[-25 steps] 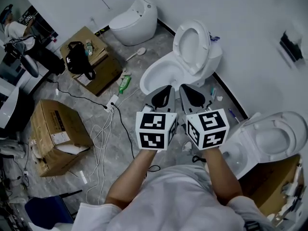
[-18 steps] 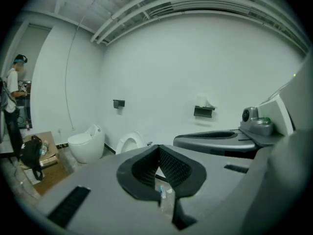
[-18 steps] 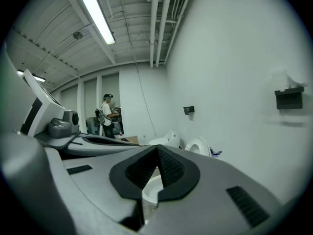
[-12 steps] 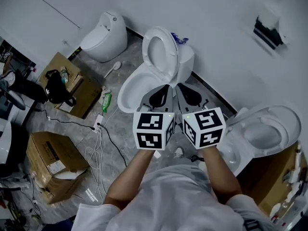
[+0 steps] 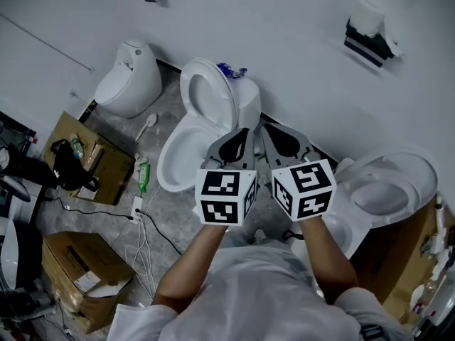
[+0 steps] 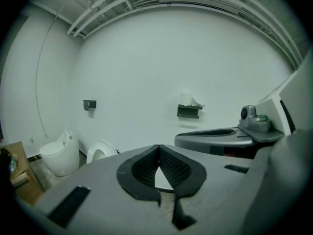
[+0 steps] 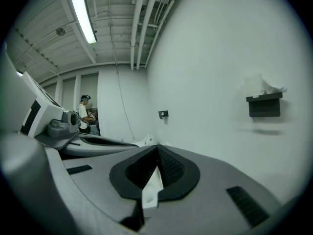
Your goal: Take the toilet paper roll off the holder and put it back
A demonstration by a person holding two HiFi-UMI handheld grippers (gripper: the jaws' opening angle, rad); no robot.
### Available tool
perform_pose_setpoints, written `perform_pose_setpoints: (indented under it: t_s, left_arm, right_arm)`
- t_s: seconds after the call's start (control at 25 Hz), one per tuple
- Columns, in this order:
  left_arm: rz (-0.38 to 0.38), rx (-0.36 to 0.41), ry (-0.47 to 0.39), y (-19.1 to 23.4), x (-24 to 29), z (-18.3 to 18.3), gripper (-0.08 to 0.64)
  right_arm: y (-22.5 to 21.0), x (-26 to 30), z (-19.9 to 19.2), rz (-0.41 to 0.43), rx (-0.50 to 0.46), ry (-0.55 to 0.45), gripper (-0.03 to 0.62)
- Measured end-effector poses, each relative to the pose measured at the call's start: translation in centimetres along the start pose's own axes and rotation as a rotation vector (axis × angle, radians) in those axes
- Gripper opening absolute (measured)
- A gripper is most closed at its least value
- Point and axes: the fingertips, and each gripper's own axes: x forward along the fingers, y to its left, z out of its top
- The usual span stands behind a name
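In the head view we held left tongs (image 5: pixel 245 130) and right tongs (image 5: pixel 269 128) shut and empty, well short of the holder (image 5: pixel 366 46) bearing the toilet paper roll (image 5: pixel 370 16); both gripper views put that holder ahead, rightward, nearer the right tongs.

Pale grey short-sleeved shirt (image 5: pixel 263 290) worn; forearms left bare. Grey tapering shells seen on left gripper (image 5: pixel 246 130) and right gripper (image 5: pixel 265 128), lined with black ribbed pads (image 6: pixel 171 166). White, black-square-marked cubes fixed behind: left cube (image 5: pixel 226 196), right cube (image 5: pixel 306 188).
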Motion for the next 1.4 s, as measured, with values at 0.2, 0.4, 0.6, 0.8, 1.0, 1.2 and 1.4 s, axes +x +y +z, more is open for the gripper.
perform_pose_setpoints:
  t_s: [0.2,0.4,0.6,0.8,1.0,1.2,1.4]
  left_arm:
    - [-0.085,0.018,0.004,-1.4,3.4,1.0,0.005]
    - [-0.177,0.044,0.002,-2.7,7.8,2.3,0.005]
    - [-0.273,0.071,0.004,-3.6,12.4,4.2,0.005]
    - [-0.355,0.089,0.017,-3.9,16.3,5.9,0.005]
    - [-0.445,0.104,0.011,-4.9,19.3,8.2,0.005]
    - [-0.539,0.133,0.007,-5.7,22.3,10.5,0.005]
    - [-0.634,0.160,0.003,-6.8,25.1,12.5,0.005]
  right_arm:
    - [-3.8,0.0,0.8,-0.085,0.021,-0.010,0.002]
    - [-8.2,0.9,1.5,-0.182,0.025,-0.020,0.002]
    - [-12.5,2.1,2.5,-0.279,0.049,-0.031,0.002]
    - [-16.0,3.5,3.7,-0.374,0.076,-0.042,0.002]
    - [-19.4,4.0,5.8,-0.483,0.093,-0.064,0.003]
    - [-22.5,4.2,8.7,-0.575,0.066,-0.084,0.003]
    - [-25.9,4.1,10.9,-0.680,0.059,-0.100,0.003]
